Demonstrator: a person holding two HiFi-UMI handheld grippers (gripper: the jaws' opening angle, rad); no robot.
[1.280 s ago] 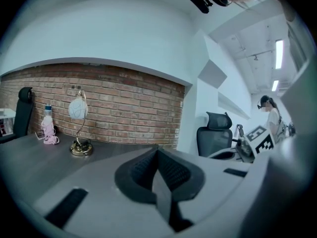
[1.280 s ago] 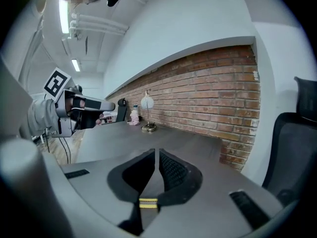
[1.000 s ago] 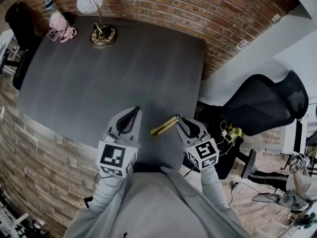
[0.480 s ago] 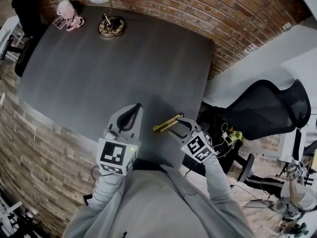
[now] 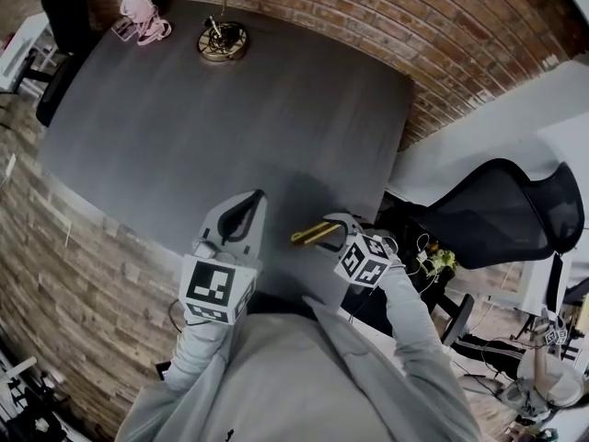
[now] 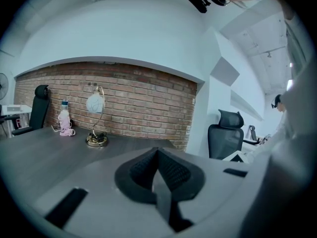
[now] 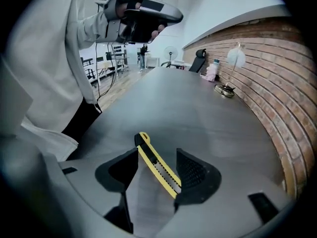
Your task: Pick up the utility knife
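Observation:
The utility knife [image 7: 157, 165], yellow and black, lies slantwise on the dark table [image 5: 230, 109] near its front right corner. My right gripper [image 7: 157, 155] points steeply down over it, and its jaws have just been opening. They stand wide apart with the knife [image 5: 313, 234] between them, and the pads do not press on it. In the head view the right gripper [image 5: 333, 231] sits at that corner. My left gripper [image 5: 257, 195] hovers a little to the left, its pads [image 6: 157, 150] together on nothing.
A brass table lamp [image 5: 221, 40] and a pink bottle [image 5: 138, 7] stand at the table's far end by the brick wall. A black office chair [image 5: 497, 210] is to the right, past the table's right edge. The knife lies close to that edge.
My right gripper has come down to the table, rolled and spread its jaws. The knife that stuck out of its tip now lies on the table. The left gripper has stayed put.

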